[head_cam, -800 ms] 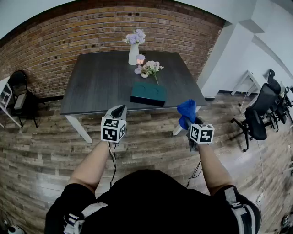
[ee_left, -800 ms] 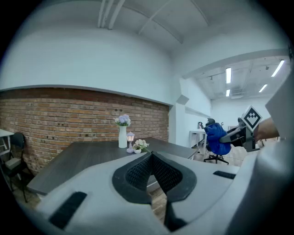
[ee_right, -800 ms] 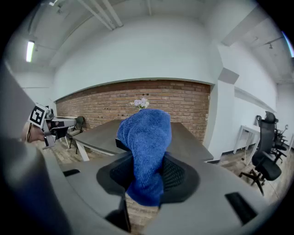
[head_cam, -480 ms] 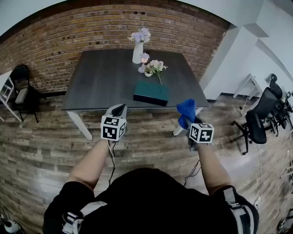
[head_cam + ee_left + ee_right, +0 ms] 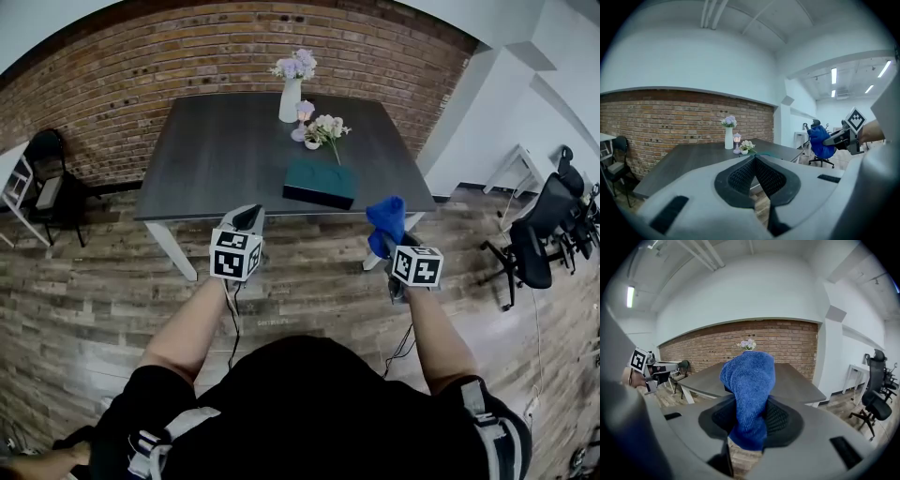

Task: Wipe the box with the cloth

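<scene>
A dark green box (image 5: 321, 182) lies near the front edge of the dark table (image 5: 216, 159). My right gripper (image 5: 390, 240) is shut on a blue cloth (image 5: 385, 221) that stands up out of its jaws (image 5: 749, 394), short of the table's front right corner. My left gripper (image 5: 247, 221) is shut with nothing in it, held in front of the table's near edge, left of the box. In the left gripper view the pads (image 5: 741, 176) meet, and the blue cloth (image 5: 820, 142) shows at the right.
A white vase of flowers (image 5: 292, 97), a small pink lamp (image 5: 303, 120) and a little flower pot (image 5: 314, 142) stand behind the box. A black chair (image 5: 47, 183) is at the left, office chairs (image 5: 536, 239) at the right. Wooden floor lies around the table.
The view has shifted closer to the table; the box and table now sit nearer and more to the right. Both grippers keep their pose, the cloth still held.
</scene>
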{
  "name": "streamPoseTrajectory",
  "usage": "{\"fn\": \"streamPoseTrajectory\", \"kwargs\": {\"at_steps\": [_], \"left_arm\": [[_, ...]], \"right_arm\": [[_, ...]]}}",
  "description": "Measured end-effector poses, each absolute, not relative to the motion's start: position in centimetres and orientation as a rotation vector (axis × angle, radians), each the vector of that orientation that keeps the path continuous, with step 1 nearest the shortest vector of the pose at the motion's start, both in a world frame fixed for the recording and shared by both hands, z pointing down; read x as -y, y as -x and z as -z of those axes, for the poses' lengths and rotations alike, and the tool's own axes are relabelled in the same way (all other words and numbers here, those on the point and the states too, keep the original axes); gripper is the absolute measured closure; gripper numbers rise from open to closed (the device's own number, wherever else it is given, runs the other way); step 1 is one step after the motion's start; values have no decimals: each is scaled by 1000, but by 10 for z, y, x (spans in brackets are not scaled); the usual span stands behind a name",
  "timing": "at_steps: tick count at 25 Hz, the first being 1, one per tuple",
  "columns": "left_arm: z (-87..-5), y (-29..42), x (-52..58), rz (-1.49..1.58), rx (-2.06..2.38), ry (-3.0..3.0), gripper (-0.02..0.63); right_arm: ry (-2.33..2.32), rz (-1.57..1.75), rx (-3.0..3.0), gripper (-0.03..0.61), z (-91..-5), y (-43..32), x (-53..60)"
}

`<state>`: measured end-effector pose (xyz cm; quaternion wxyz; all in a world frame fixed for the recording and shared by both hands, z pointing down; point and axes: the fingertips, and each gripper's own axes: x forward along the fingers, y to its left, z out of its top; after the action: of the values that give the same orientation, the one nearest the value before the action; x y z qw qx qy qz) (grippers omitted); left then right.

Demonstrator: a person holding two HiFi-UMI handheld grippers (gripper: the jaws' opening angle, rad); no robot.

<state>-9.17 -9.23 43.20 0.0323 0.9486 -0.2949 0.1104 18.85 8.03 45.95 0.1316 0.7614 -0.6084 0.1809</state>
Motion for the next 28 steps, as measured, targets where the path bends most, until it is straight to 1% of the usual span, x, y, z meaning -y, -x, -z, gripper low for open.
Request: {"fn": "streamPoseTrajectory", "kwargs": {"at_steps": [7, 15, 19, 24, 28], "left_arm": [[-456, 101, 99, -369, 915, -2873, 604], [-474, 86, 100, -390, 1018, -2811, 604], [-477, 64, 100, -419, 1121, -2751, 604], [-469, 8, 87, -421, 1204, -2740, 604], [-466, -14, 74, -395, 1315, -2656, 604]], "right_arm": [[-2141, -557, 1766, 433, -482, -171, -76], [-2007, -491, 1880, 433, -480, -190, -43], [-1887, -497, 1972, 433, -491, -209, -25], [-1749, -451, 2049, 433, -491, -253, -7], [-1612, -443, 2135, 433, -495, -269, 1]]}}
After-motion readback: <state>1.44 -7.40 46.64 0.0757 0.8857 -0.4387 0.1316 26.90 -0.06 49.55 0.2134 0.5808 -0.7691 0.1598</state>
